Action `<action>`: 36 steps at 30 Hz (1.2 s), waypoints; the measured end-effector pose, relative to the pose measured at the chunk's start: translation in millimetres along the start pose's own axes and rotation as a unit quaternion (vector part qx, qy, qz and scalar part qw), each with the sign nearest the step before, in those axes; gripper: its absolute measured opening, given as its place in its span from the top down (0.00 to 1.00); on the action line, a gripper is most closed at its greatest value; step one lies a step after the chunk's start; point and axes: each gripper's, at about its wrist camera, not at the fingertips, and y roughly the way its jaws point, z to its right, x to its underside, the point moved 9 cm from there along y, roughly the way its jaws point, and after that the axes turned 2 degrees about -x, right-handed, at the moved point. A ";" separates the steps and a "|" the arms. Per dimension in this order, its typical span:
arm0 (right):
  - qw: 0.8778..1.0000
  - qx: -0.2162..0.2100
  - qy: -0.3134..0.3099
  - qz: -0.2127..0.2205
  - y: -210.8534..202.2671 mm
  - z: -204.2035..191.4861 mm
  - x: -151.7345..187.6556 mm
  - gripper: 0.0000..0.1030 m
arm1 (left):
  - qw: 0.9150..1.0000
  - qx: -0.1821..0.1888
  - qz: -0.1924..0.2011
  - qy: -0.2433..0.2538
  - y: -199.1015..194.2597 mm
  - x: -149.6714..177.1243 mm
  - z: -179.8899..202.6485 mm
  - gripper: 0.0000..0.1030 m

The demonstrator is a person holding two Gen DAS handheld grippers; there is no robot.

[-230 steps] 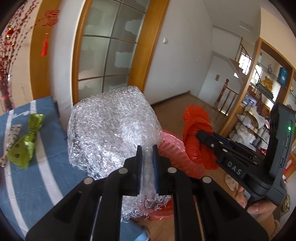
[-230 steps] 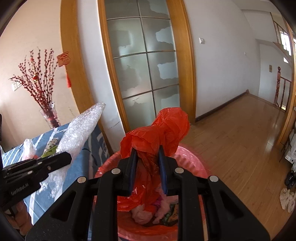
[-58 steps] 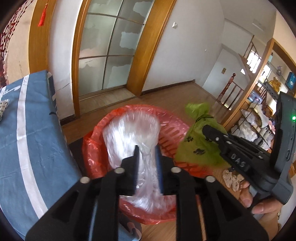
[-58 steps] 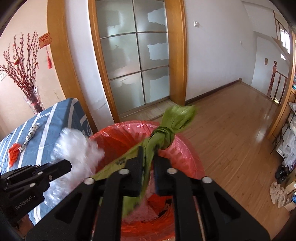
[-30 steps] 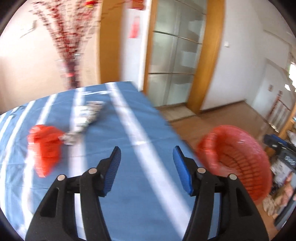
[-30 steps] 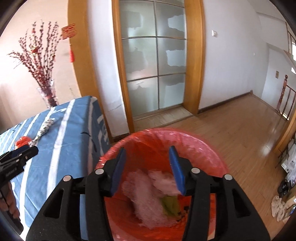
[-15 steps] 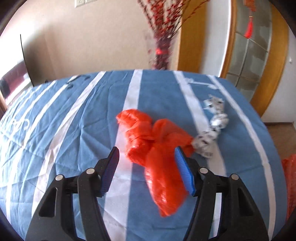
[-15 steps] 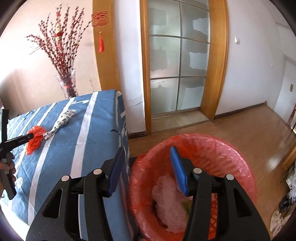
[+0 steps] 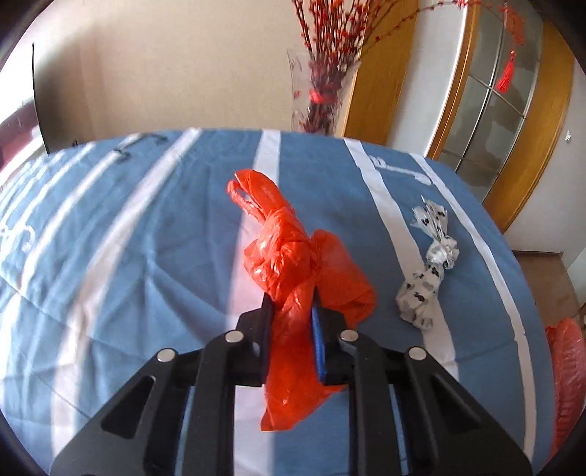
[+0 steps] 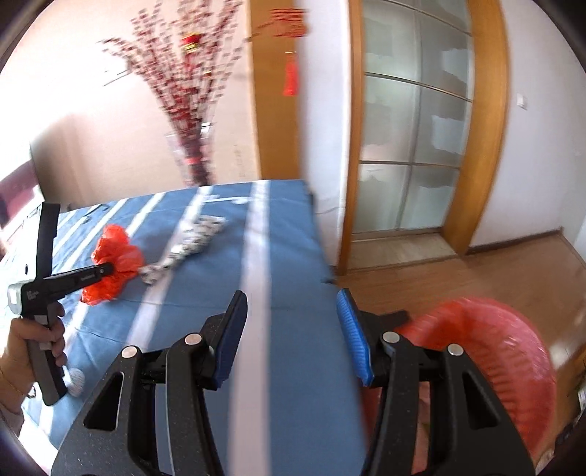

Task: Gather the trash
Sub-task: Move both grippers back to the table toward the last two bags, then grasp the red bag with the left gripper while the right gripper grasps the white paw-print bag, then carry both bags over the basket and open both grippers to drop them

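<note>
Your left tool [image 9: 291,307] is clamped on the crumpled red plastic bag [image 9: 293,263] lying on the blue striped counter [image 9: 128,238], right tool [image 10: 289,318] spread empty, so lift and carry it to the red-lined bin [image 10: 512,351].

Beige walls, wooden floor [image 10: 494,271], frosted glass door [image 10: 414,121] in wood frame.

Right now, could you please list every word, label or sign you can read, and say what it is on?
Nothing can be read clearly.
Left gripper: white lettering along the finger and a mark on the body, both too small and blurred.
Red wall hanging: possibly a character, blurred.
Tablecloth: white printed marks, unreadable.
</note>
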 end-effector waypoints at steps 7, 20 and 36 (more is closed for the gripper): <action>0.998 -0.050 -0.015 -0.041 77.3 -82.3 -15.8 0.54 | 0.999 -0.003 0.036 -0.016 -25.0 -10.3 -47.6 0.82; 0.989 -0.015 0.060 -0.131 175.4 -105.4 -13.1 0.81 | 0.999 -0.002 0.038 -0.033 -22.8 -6.4 -81.3 0.82; 0.997 -0.014 0.070 -0.035 25.7 -6.0 -8.6 0.93 | 0.997 0.060 0.052 0.024 -81.2 5.3 12.6 0.82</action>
